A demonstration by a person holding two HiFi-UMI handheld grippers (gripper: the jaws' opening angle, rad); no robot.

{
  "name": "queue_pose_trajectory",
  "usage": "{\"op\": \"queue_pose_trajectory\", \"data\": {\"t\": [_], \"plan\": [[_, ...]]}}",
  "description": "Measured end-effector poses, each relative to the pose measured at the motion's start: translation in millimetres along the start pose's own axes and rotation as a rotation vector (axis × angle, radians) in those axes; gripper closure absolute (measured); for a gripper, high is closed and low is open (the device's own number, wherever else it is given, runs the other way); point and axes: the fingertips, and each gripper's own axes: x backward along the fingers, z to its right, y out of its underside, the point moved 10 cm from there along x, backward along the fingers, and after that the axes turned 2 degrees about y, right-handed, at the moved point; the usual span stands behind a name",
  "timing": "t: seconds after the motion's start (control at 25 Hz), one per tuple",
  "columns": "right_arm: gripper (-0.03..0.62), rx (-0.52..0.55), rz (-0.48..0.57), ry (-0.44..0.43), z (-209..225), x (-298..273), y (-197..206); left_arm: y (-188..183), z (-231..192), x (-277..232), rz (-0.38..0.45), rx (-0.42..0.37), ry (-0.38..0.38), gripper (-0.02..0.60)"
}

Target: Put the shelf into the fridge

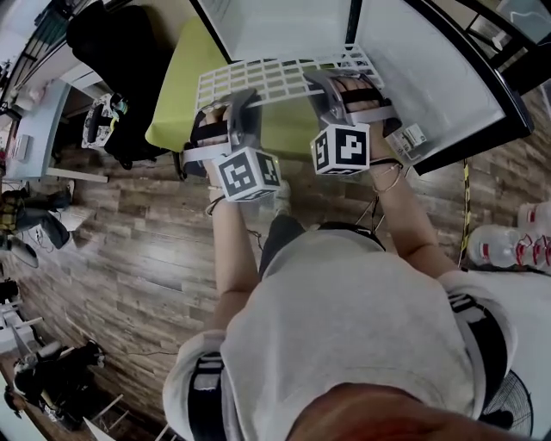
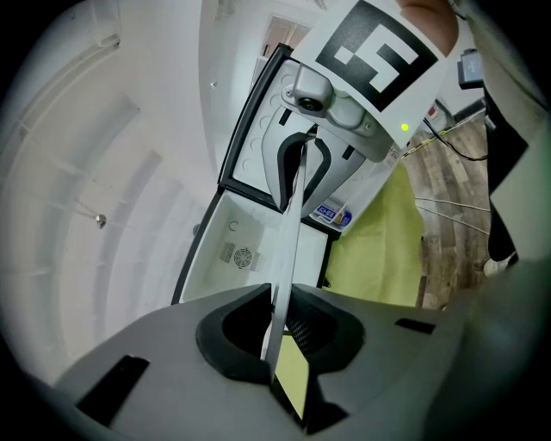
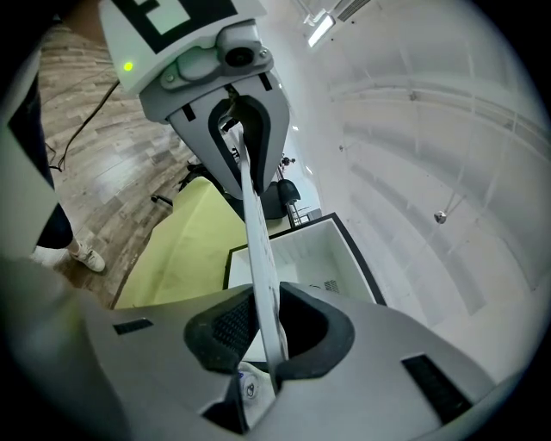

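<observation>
A white wire-grid shelf [image 1: 284,76] hangs level in front of the open fridge [image 1: 284,26], its far edge at the fridge's mouth. My left gripper [image 1: 232,108] is shut on the shelf's near left part and my right gripper [image 1: 337,90] on its near right part. The left gripper view has the shelf [image 2: 291,232] edge-on, running from my own jaws [image 2: 277,332] to the other gripper [image 2: 306,164]. Seen from the right gripper view, the shelf [image 3: 256,232] is likewise clamped in my jaws [image 3: 269,332], with the left gripper [image 3: 237,129] at its far end.
The fridge door [image 1: 439,86] stands open to the right. A yellow-green surface [image 1: 176,95] lies left of the fridge. Inside, ribbed white walls [image 2: 103,172] and a lower compartment with a vent [image 2: 245,257] show. Water bottles [image 1: 508,245] stand on the wooden floor to the right.
</observation>
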Motion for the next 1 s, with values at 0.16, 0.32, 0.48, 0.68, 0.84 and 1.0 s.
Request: {"op": "queue_pose_trajectory", "data": {"t": [0.16, 0.32, 0.48, 0.68, 0.84, 1.0], "plan": [[0.526, -0.004, -0.022, 0.009, 9, -33, 1, 16, -17, -29, 0.024, -0.012, 0.006, 0.523], [0.528, 0.001, -0.052, 0.012, 17, -67, -4, 37, -34, -58, 0.050, -0.012, 0.018, 0.523], [0.528, -0.001, -0.091, 0.026, 27, -96, -4, 51, -51, -87, 0.091, -0.017, 0.022, 0.523], [0.528, -0.016, -0.149, 0.050, 37, -122, 3, 58, -67, -118, 0.142, -0.037, 0.026, 0.522], [0.528, -0.022, -0.194, 0.058, 39, -135, 8, 62, -72, -137, 0.184, -0.051, 0.046, 0.523], [0.528, -0.028, -0.227, 0.072, 44, -143, 11, 63, -80, -150, 0.221, -0.064, 0.054, 0.523]]}}
